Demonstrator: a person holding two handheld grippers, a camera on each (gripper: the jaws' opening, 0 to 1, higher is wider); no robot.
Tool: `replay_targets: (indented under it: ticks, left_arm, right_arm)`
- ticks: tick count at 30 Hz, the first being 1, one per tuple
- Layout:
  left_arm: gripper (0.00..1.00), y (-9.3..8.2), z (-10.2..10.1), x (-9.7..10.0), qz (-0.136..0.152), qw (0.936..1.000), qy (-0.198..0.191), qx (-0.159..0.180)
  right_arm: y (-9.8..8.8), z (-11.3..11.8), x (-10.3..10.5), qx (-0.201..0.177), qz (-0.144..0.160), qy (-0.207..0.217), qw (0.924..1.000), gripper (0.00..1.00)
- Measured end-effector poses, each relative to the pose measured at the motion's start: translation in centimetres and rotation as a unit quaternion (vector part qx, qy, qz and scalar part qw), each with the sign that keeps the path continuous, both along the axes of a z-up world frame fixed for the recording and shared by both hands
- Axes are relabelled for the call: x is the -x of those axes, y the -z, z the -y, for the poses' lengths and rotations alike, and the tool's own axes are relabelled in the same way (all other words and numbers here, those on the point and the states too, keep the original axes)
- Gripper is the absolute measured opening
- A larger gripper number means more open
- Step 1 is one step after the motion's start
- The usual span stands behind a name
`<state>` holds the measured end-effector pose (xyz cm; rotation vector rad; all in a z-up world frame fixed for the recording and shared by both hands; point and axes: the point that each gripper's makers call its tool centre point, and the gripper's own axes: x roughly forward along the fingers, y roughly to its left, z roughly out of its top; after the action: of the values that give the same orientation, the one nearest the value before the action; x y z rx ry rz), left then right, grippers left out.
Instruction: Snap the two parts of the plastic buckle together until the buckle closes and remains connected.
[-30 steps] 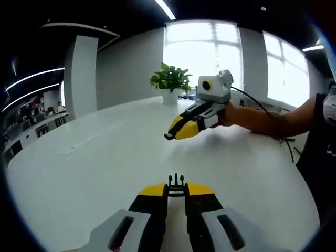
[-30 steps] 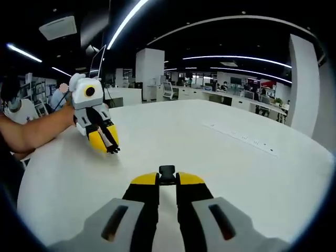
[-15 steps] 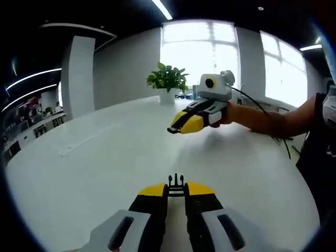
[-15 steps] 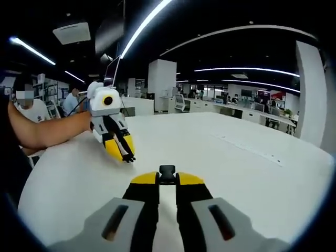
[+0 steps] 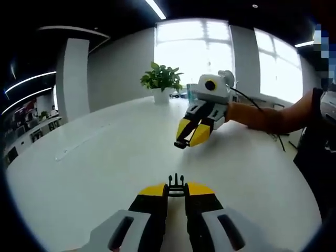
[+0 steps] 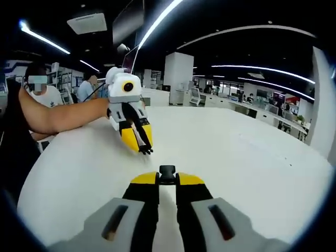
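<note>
Two hand-held tools close in on each other above a wide white bench [image 5: 79,173] in an open-plan office, each carrying one half of a black plastic buckle. The left tool [image 5: 176,188] is clamped on the pronged buckle half [image 5: 176,182], whose tines stick out beyond the yellow jaw tips and point away along the jaws, toward the far side of the bench. The right tool [image 6: 167,176] is clamped on the socket buckle half [image 6: 167,170], a short dark block at its jaw tips that also runs lengthwise along the jaws.

Over the last second the right tool, seen in the left gripper view [image 5: 184,140], has dipped from nearly level to nose-down and now sits lower and closer to the pronged half. In the right gripper view, the left tool [image 6: 145,150] has likewise come nearer, its tip just beyond the socket half. The two halves are still apart and their long axes do not yet line up, so the buckle remains open. Judging by this, the approach is well under way, and what is left is to turn the halves nose to nose and press them together. A potted plant [image 5: 160,81] stands at the far edge of the bench, by the bright windows.
</note>
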<state>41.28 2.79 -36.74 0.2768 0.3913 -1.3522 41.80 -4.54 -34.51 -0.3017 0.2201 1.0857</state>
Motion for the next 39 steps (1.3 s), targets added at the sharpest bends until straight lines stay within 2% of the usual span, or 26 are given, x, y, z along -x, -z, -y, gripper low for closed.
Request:
replay_targets:
  ticks: [3, 18, 26, 34, 39]
  left_arm:
    - [0.11, 0.0, 0.2, 0.2, 0.003, 1.0000, 0.005, -0.003]
    - [0.11, 0.2, 0.6, 1.7, 0.002, 0.9992, 0.040, -0.005]
    - [0.11, 0.6, 0.8, 2.4, -0.008, 0.9985, 0.053, -0.010]
    - [0.11, 0.8, 0.7, 3.0, -0.014, 0.9973, 0.072, -0.010]
    - [0.11, 0.9, 0.7, 3.3, -0.016, 0.9965, 0.081, -0.010]
  right_arm:
    - [0.1, -0.1, 0.2, -0.007, -0.004, -0.010, 0.9999, 0.09]
    - [1.1, -0.1, 2.0, 0.005, -0.032, -0.051, 0.9982, 0.09]
    - [1.2, -0.2, 2.3, 0.007, -0.033, -0.058, 0.9977, 0.09]
    - [2.1, -0.5, 3.3, 0.016, -0.041, -0.087, 0.9952, 0.09]
    - [1.9, -0.7, 3.6, 0.014, -0.039, -0.097, 0.9944, 0.09]
